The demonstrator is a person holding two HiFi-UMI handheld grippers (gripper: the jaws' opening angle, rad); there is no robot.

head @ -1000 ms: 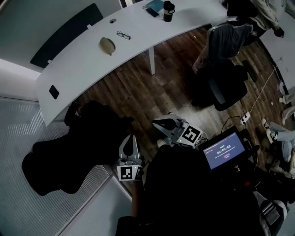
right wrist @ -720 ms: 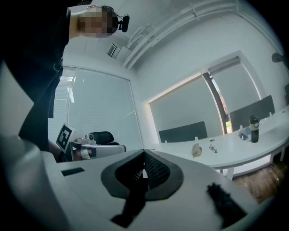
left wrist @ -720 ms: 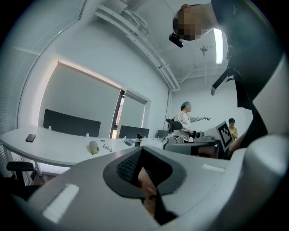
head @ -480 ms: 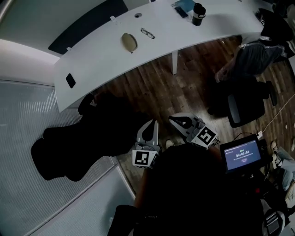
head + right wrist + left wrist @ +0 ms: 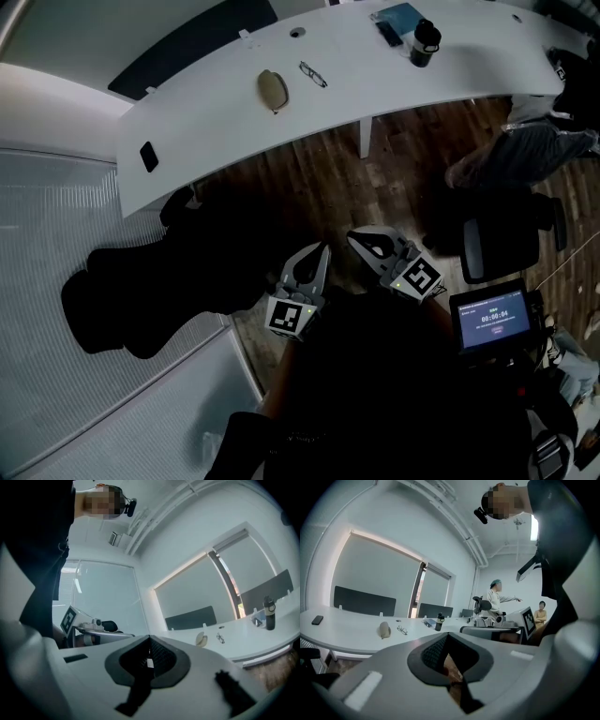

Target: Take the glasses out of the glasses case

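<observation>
Status: left gripper [image 5: 322, 251] fully closed, empty | right gripper [image 5: 356, 238] fully closed, empty | glasses case [image 5: 273, 89], glasses [image 5: 313, 74] on worktop [image 5: 211, 117] well ahead

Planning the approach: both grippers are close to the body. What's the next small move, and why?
Probably bring both forward to the table: left gripper and right gripper are shut, empty, over the floor, well short of the case. Glasses lie beside it.

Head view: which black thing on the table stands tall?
The black bottle near the right end; the black slab at the left end lies flat.
</observation>
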